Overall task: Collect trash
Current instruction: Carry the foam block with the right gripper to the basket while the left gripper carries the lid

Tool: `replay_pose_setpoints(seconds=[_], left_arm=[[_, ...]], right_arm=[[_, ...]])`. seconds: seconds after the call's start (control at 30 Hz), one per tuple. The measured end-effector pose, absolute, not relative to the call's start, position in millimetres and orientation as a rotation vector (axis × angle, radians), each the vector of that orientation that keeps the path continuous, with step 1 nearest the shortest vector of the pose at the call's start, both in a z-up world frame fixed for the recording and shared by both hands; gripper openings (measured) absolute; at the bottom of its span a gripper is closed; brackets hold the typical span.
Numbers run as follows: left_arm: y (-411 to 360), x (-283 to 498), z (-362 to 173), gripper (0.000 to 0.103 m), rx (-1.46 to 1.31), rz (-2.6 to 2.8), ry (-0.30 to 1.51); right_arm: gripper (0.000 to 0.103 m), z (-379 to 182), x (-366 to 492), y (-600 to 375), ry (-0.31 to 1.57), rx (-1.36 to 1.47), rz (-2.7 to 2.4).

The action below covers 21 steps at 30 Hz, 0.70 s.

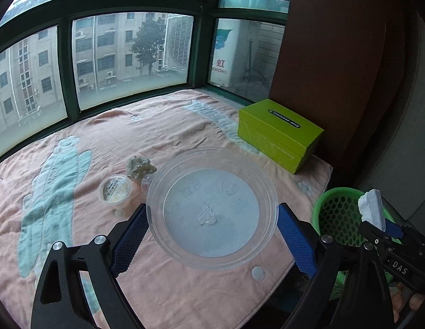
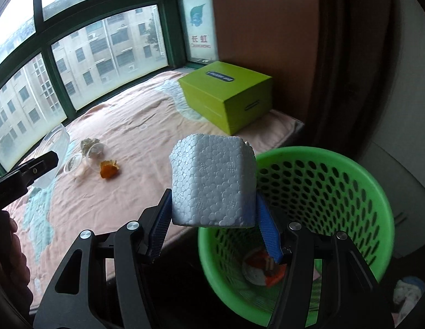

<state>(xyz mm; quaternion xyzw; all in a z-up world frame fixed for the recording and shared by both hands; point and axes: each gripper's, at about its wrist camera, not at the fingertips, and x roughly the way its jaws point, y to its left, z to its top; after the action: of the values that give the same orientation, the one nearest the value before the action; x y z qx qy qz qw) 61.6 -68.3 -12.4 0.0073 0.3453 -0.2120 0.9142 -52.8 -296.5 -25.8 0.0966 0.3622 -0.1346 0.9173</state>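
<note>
Left wrist view: the left gripper (image 1: 211,233) clamps a clear round plastic lid (image 1: 211,209) at frame centre, its face tilted toward the camera.

Right wrist view: the right gripper (image 2: 212,219) grips a white, pebbly foam block (image 2: 212,182) standing upright at centre, beside the perforated green bin (image 2: 322,192).

"DAS" on right claw (image 1: 375,220), "长虹" on window sign (image 2: 199,31)
</note>
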Motion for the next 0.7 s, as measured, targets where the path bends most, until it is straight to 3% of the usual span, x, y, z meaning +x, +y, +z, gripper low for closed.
replay_pose_setpoints(seconds=[0.7], left_arm=[[-147.0,38.0,1.3,0.089,0.077,-0.617,0.694]], right_arm=[[0.061,-29.7,-108.1,-351.1,0.743,0.292,-0.436]])
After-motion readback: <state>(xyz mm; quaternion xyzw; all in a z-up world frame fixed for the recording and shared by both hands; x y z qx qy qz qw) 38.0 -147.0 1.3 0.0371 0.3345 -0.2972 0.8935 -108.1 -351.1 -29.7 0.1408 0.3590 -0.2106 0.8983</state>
